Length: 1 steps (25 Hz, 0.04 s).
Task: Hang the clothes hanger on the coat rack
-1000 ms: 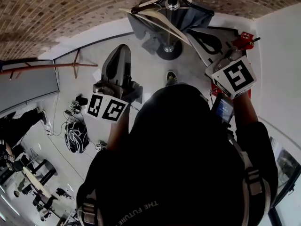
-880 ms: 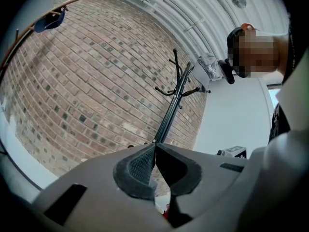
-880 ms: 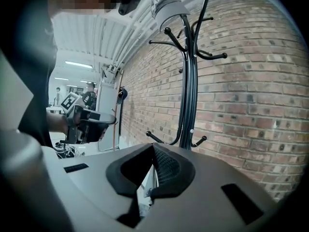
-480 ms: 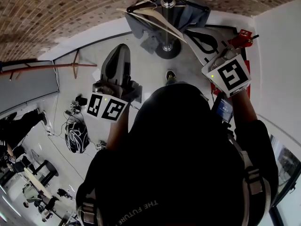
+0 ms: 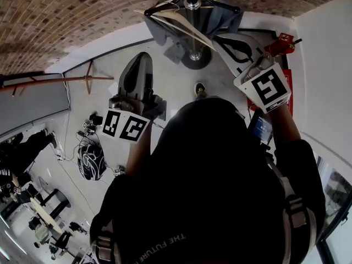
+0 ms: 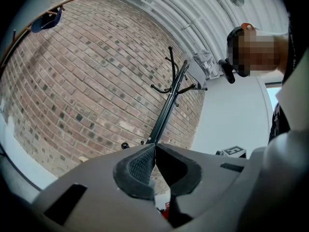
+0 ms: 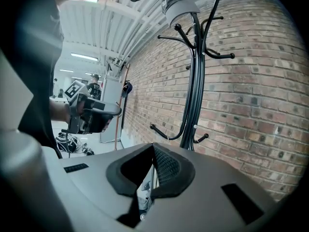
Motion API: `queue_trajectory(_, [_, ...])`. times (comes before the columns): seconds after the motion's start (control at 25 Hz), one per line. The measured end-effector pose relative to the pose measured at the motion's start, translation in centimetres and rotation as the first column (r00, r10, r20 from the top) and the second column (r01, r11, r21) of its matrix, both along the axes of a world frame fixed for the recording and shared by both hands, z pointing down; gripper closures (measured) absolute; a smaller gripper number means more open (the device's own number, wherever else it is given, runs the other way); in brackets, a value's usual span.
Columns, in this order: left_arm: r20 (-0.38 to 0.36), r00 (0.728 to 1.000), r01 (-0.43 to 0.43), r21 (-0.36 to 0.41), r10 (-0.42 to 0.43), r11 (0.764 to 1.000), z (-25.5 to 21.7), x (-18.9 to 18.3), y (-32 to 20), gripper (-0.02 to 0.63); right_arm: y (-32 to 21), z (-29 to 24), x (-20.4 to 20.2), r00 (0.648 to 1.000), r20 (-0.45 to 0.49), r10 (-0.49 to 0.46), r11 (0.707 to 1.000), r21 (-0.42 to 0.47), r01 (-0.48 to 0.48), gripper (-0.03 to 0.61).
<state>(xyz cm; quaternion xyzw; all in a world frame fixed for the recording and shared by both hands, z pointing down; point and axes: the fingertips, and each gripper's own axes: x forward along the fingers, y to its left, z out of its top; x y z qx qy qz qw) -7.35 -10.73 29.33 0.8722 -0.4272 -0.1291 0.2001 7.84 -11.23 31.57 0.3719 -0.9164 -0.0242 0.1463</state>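
Note:
The black coat rack [image 5: 192, 15] stands ahead by the brick wall, its round base [image 5: 197, 59] on the floor. A pale wooden hanger [image 5: 181, 23] with a dark hook hangs at the rack's top among grey garments [image 5: 165, 34]. My right gripper [image 5: 223, 40] is shut, its tip close beside the hanger's right end; nothing shows between its jaws. In the right gripper view the rack [image 7: 193, 81] rises just ahead, and the hanger is not seen there. My left gripper [image 5: 137, 65] is shut and empty, left of the rack; its own view shows the rack [image 6: 169, 95] leaning ahead.
A brick wall [image 6: 82, 76] runs behind the rack. A red object [image 5: 281, 42] sits by the white wall at the right. Cables and a dark helmet-like thing [image 5: 91, 161] lie on the floor at the left. My foot [image 5: 201, 88] stands near the rack's base.
My right gripper has moved forward and up towards the rack's top and the hanger's end. The left gripper has stayed where it was.

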Motion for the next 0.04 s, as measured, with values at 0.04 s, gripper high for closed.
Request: queue_trajectory(0.04, [0.0,1.0,0.0,-0.001,0.0,1.0,0.11,0.13,0.02,0.594,0.04,0.11,0.12,1.0,0.0,0.0,1.0,-0.001,0.0,0.558])
